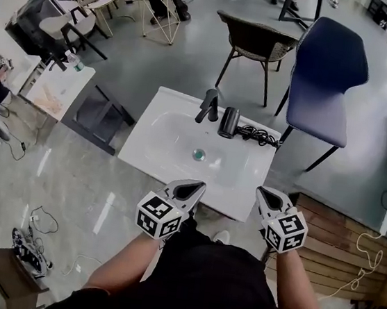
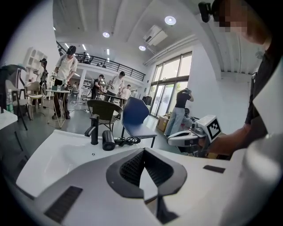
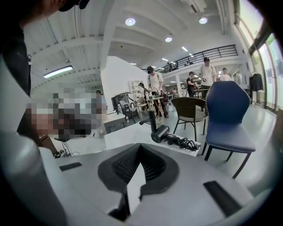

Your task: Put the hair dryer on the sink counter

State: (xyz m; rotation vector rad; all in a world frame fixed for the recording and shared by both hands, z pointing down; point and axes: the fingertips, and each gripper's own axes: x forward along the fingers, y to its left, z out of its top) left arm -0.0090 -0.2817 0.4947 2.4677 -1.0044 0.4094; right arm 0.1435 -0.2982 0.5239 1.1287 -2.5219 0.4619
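Holds left gripper (image 1: 191, 186) and right gripper (image 1: 268, 194) closed tight on nothing, near the body. Finds hair dryer (image 1: 230, 122) lying on sink counter (image 1: 244, 190) just beside faucet (image 1: 208, 106), cord (image 1: 259, 135) bunched alongside. Likely rigid, smooth, light; best pinched across the barrel

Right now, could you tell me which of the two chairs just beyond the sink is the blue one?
The right-hand chair, by the hair dryer's cord; the other chair, behind the faucet, is brown wicker.
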